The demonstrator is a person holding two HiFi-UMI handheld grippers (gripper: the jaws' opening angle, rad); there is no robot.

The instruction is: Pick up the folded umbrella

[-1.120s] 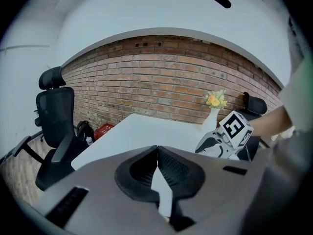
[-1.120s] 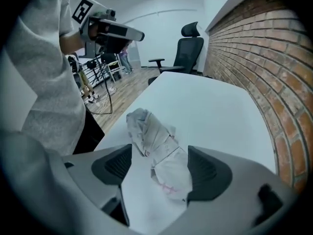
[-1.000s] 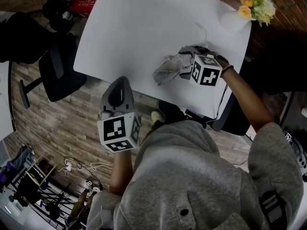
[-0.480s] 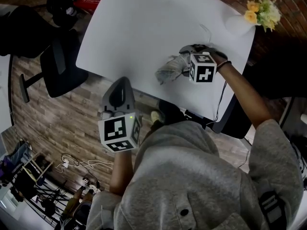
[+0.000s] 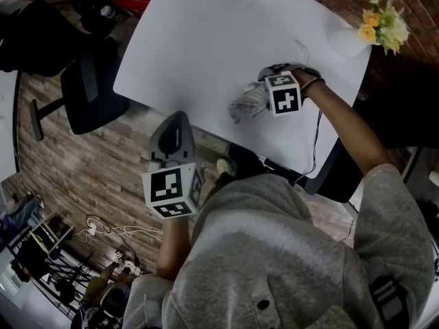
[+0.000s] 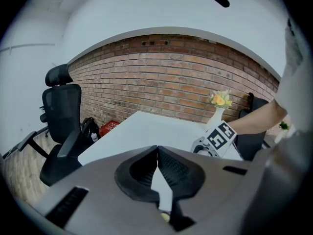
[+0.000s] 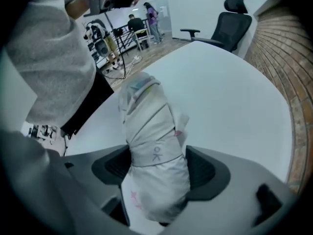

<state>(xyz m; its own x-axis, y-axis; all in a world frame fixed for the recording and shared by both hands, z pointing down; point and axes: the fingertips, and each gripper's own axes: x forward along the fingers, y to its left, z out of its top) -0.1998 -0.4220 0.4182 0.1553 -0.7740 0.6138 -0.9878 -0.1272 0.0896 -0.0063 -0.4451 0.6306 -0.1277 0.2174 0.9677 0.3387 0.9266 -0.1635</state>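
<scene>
Item: folded umbrella, pale fabric, strapped round the middle. It is being clamped across that strap by the jaws of the right gripper, above the near edge of the white table.

Left gripper: jaws together on nothing, being held off the table's edge.

Handling: a firm squeeze and a level, straight lift are being advised, as the soft fabric is judged liable to slip.

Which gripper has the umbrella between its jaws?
The right gripper: its jaws are closed on the folded umbrella above the table. The left gripper is shut on nothing and is well away from the umbrella.
</scene>
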